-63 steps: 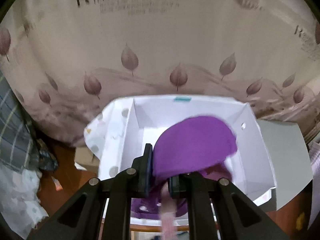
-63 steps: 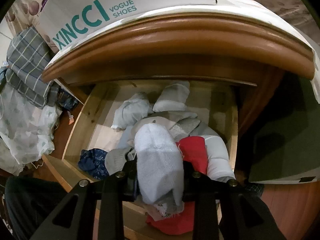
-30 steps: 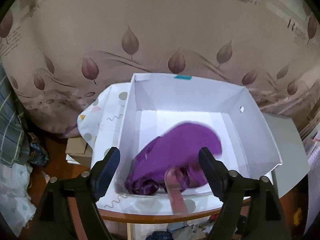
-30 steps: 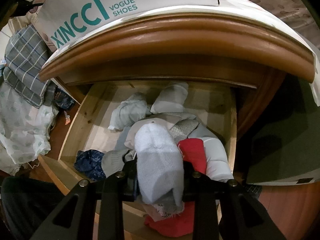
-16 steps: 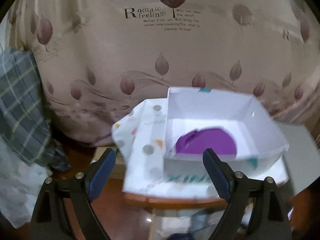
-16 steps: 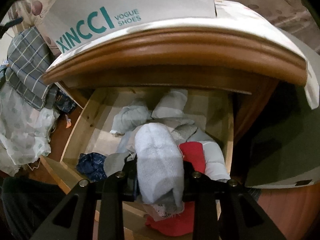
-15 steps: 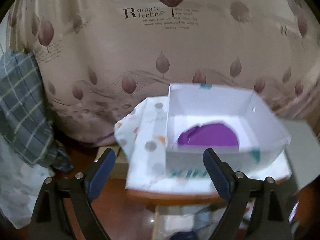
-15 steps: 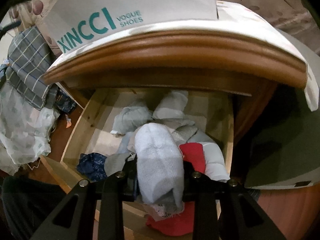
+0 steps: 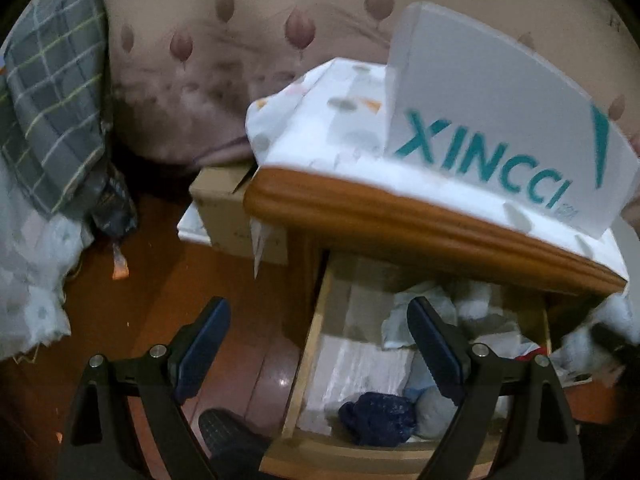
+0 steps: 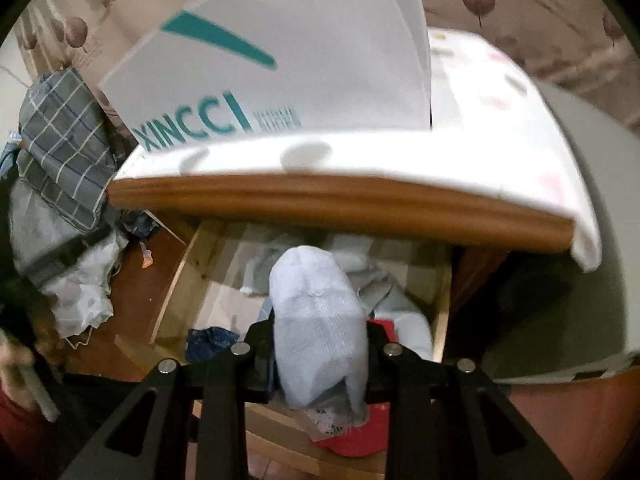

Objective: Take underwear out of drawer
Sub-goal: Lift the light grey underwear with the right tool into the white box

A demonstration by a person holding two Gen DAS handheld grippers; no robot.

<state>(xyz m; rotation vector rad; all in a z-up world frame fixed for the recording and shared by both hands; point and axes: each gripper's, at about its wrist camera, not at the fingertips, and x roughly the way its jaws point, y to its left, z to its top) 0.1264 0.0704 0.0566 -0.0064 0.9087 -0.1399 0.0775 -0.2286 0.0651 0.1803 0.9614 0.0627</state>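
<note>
The wooden drawer (image 9: 310,340) stands pulled out under the bedside cabinet's top (image 9: 400,216), with several pale garments and a dark blue garment (image 9: 378,416) inside. My left gripper (image 9: 316,312) hangs open over the drawer's left wall and the floor, with nothing between its fingers. In the right wrist view my right gripper (image 10: 318,332) is shut on a white knit garment (image 10: 316,304), held above the drawer (image 10: 180,280). A red garment (image 10: 352,440) hangs below it. The white XINCCI shoe box (image 10: 280,80) stands on the cabinet top.
A spotted white cloth (image 9: 320,120) covers the cabinet top. A cardboard box (image 9: 228,208) sits on the floor to the cabinet's left, near a plaid cloth (image 9: 52,100) and white bedding (image 9: 32,280). A dark shoe (image 9: 224,432) is below the left gripper.
My left gripper let go of the purple garment in the white box, then dropped down in front of the drawer. My right gripper rose slightly, keeping its hold on the white garment.
</note>
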